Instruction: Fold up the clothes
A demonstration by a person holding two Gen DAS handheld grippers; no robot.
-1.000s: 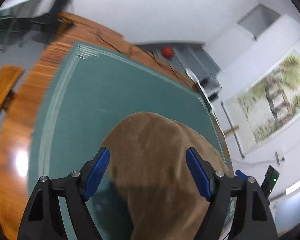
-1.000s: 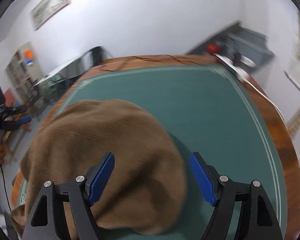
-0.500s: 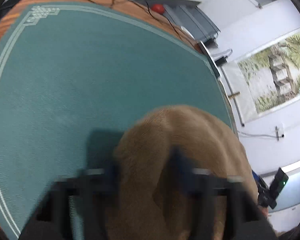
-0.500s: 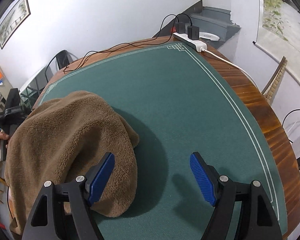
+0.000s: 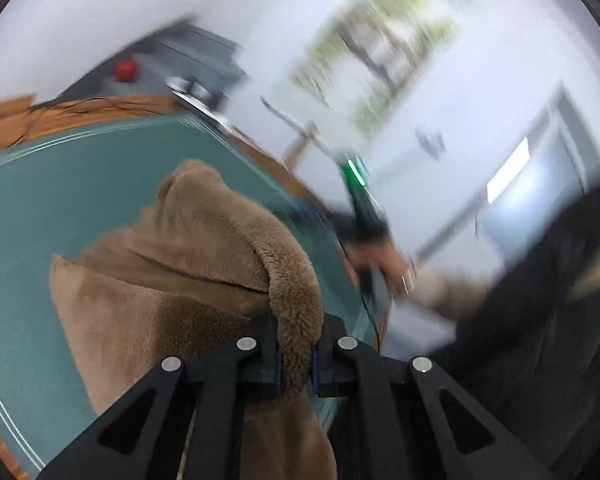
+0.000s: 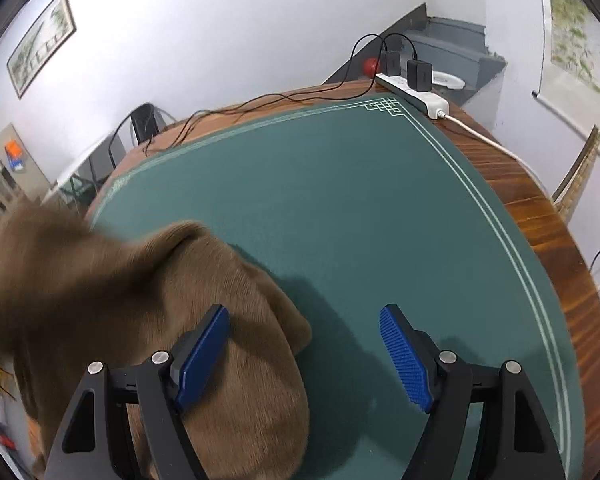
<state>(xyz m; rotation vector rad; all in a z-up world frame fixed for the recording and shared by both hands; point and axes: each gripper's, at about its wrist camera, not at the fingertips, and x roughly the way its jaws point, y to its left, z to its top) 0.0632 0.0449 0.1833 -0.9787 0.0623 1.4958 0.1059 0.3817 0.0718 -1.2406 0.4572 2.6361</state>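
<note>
A brown fleece garment (image 5: 188,264) lies bunched on the green table mat (image 5: 32,208). My left gripper (image 5: 296,364) is shut on a thick rolled edge of the garment and holds it up above the mat. In the right wrist view the same garment (image 6: 148,320) fills the lower left. My right gripper (image 6: 304,356) is open and empty, its left finger (image 6: 204,348) over the garment's edge, its right finger (image 6: 404,356) over bare mat.
The mat (image 6: 360,208) covers a wooden table (image 6: 540,208). A white power strip (image 6: 416,94) with black chargers and cables lies at the far edge. The other hand and gripper (image 5: 364,216) show blurred to the right in the left wrist view.
My left gripper has closed on the garment's edge and lifted it, swinging to the right. The right gripper has stayed open, and the garment has shifted left under it.
</note>
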